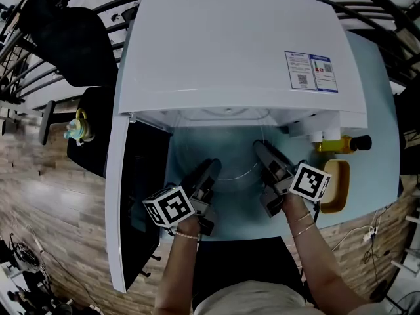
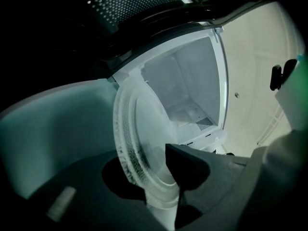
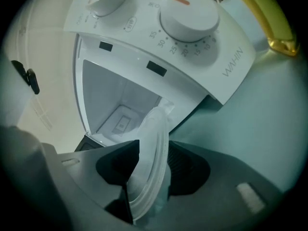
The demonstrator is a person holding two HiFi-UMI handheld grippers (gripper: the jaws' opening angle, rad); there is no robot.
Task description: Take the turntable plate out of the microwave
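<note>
One turntable plate is outside the microwave, left tongs clamping it, right tongs open round its rim, door swung left.

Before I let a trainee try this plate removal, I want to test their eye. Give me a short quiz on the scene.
1. True or false: the microwave door is shut.
2. Where is the plate? A: inside the microwave. B: in front of it, between the jaws of the left gripper and right gripper. C: on the floor.
3. How many dials does the microwave have?
Key: 1 false; 2 B; 3 two.
</note>
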